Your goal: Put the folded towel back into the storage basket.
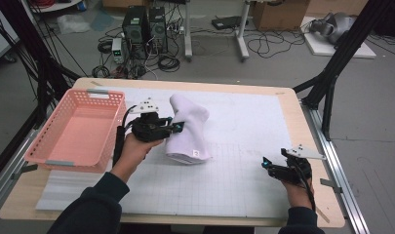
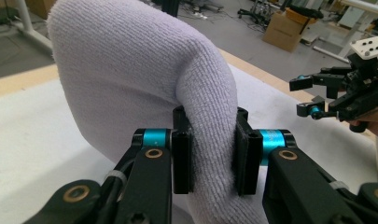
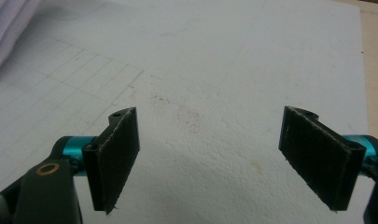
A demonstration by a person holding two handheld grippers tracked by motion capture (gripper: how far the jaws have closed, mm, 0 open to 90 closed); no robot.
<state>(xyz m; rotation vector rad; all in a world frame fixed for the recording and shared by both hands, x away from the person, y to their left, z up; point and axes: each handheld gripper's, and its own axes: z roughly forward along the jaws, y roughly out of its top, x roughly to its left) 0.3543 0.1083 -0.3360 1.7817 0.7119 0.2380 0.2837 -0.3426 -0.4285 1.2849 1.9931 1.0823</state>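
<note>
A folded white towel (image 1: 187,129) stands lifted and bent over the white mat near the table's middle. My left gripper (image 1: 178,127) is shut on its left side. In the left gripper view both black pads (image 2: 182,161) press into the towel (image 2: 130,79), which bulges up and over them. My right gripper (image 1: 267,163) rests low at the right of the mat, apart from the towel. Its jaws (image 3: 210,158) stand wide open over bare mat with nothing between them. The towel's folded edge (image 3: 7,32) lies at that view's top left.
A pink plastic basket (image 1: 78,129) with nothing in it sits at the table's left, close beside my left hand. The white gridded mat (image 1: 234,170) covers most of the wooden table (image 1: 312,195). Black frame posts rise at both sides.
</note>
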